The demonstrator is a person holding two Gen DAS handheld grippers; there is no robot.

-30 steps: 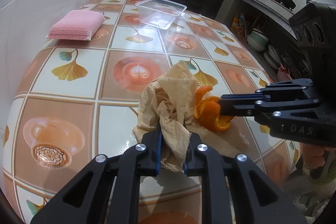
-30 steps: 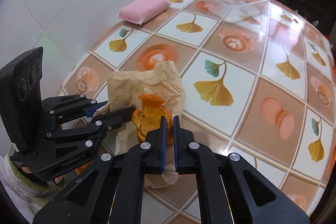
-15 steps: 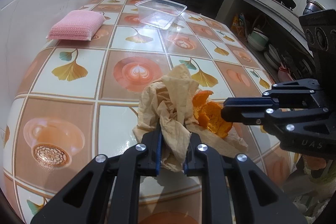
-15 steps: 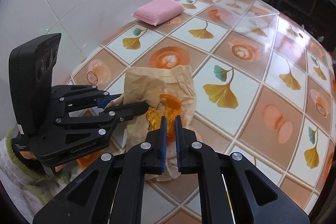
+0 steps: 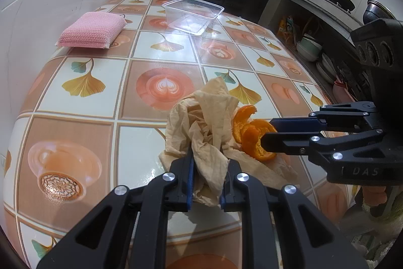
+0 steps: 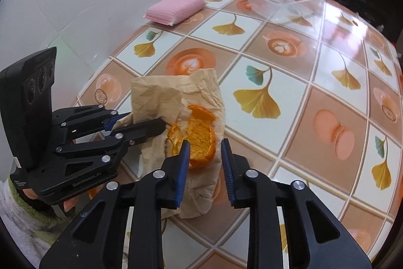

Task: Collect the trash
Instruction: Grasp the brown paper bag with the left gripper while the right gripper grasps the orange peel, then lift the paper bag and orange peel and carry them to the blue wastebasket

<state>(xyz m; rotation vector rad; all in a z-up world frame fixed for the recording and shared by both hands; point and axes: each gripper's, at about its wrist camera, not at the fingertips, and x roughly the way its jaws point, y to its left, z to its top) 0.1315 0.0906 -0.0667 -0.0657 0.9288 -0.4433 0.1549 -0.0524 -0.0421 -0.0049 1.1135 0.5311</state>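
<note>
Left wrist view first: the left gripper (image 5: 206, 168) is clamped on a bunched fold of the crumpled brown paper napkin (image 5: 201, 127), which lies on the patterned tablecloth (image 5: 83, 102) near the table's front edge. Just right of that bunch, resting on the flat part of the same napkin, sits the orange peel (image 5: 252, 132). The right gripper (image 5: 267, 132) comes in from the right with its tips at the peel, and its jaws are opening.

From the right wrist view the picture is clearer. The right gripper (image 6: 204, 155) has a visible gap on either side of the peel (image 6: 199, 135); the peel's near edge sits between the blue pads but they do not press on it. To the left of the peel, the left gripper (image 6: 151, 122) pinches the napkin (image 6: 161, 97) at its edge.

Far beyond the napkin stand 2 other things: a pink scrubbing sponge (image 5: 93, 29) by the wall and, to its right, an empty clear plastic container (image 5: 194, 14).

As I read it, the job is at an early to middle stage. The 2 pieces of trash are gathered in 1 spot, peel on paper, but nothing has gone into the container or any bin that I can see. What seems left is to wrap or lift the bundle and carry it off. No bin shows in either view.
</note>
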